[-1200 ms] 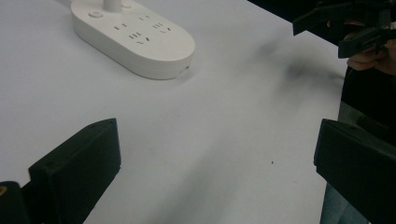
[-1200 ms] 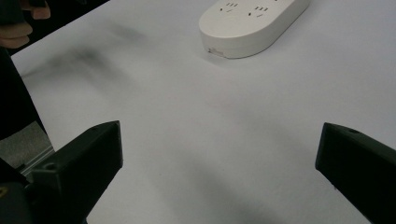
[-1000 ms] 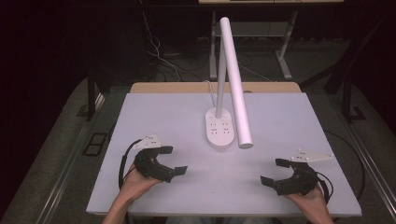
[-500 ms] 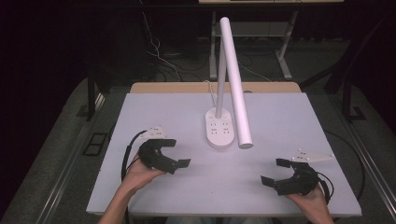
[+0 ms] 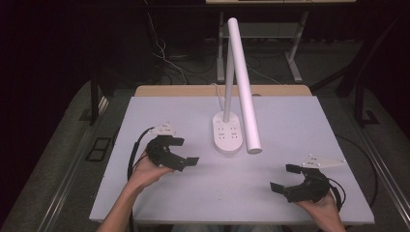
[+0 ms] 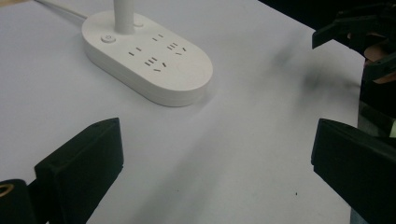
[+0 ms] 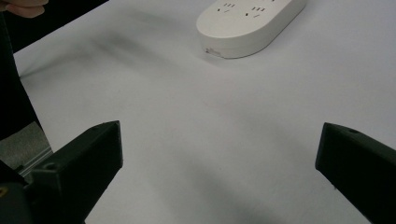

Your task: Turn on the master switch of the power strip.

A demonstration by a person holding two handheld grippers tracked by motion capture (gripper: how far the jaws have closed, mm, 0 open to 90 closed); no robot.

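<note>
A white desk lamp (image 5: 237, 96) stands upright near the middle of the pale surface (image 5: 290, 125), toward its far side. Its oval base (image 5: 227, 135) lies flat, carries several socket openings and a round button beside the thin stem. From the top, a long white tube head (image 5: 244, 87) slopes down toward the near side, ending just right of the base.

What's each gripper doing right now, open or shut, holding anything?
Left gripper: open, holding nothing, close to the lamp base.
Right gripper: open, holding nothing, low over the table.
</note>
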